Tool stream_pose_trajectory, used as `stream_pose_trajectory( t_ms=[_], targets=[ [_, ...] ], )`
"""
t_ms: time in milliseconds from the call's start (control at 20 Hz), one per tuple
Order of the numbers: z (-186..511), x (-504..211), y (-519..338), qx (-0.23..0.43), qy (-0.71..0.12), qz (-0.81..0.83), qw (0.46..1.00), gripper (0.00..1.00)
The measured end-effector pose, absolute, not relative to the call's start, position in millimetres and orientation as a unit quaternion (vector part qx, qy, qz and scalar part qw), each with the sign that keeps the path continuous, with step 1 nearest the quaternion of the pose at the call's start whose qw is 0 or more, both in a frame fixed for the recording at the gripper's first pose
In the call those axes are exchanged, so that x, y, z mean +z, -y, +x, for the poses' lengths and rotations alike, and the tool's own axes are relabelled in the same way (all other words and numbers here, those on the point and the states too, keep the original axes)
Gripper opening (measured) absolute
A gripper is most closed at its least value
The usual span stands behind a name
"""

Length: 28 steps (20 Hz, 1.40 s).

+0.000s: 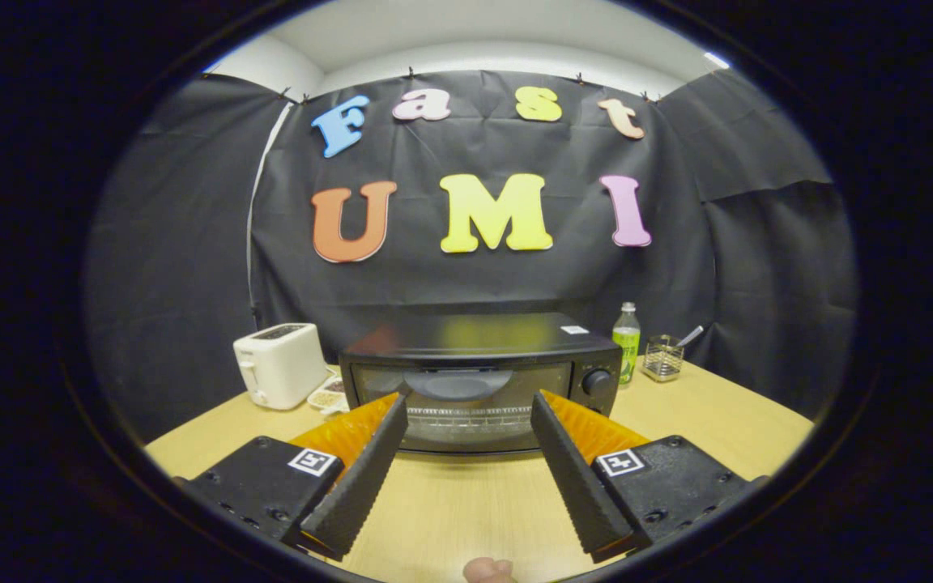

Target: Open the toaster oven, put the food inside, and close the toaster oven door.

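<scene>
Facing the toaster oven on the wooden surface, the tongs are spread wide and hold nothing. Its door is shut; whether food lies inside is unclear through the glass, so this fits either end of the job.

- Your tool's spread fingers cover the lower corners of the toaster oven's door.
- Through the glass you cannot tell what lies inside the oven.
- The small dish sits half hidden between the white toaster and the oven; its contents are too small to tell.
- A pinkish thing on the surface between the fingers is cut off.
</scene>
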<state>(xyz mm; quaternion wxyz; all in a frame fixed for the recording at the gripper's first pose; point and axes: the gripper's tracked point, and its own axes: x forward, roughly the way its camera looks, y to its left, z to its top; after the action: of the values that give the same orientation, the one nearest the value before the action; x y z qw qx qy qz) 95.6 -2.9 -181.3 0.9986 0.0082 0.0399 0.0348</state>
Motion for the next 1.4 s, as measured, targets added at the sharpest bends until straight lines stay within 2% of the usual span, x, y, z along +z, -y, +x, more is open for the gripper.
stream_pose_trajectory(
  t_ms=[100, 450, 750, 1050, 1400],
  targets=[
    [73.4, -142.5, 3.0, 0.042, -0.022, 0.021, 0.999, 1.00],
    [-5.8, -26.8, 29.1, -0.004, 0.050, -0.008, 0.999, 1.00],
    [-63.7, 7.4, 39.6, 0.008, 0.061, -0.009, 0.998, 1.00],
    [-112.0, 7.3, 54.2, 0.013, 0.075, -0.006, 0.997, 1.00],
    [-128.6, 7.9, 59.3, 0.009, 0.092, -0.007, 0.996, 1.00]
  ],
)
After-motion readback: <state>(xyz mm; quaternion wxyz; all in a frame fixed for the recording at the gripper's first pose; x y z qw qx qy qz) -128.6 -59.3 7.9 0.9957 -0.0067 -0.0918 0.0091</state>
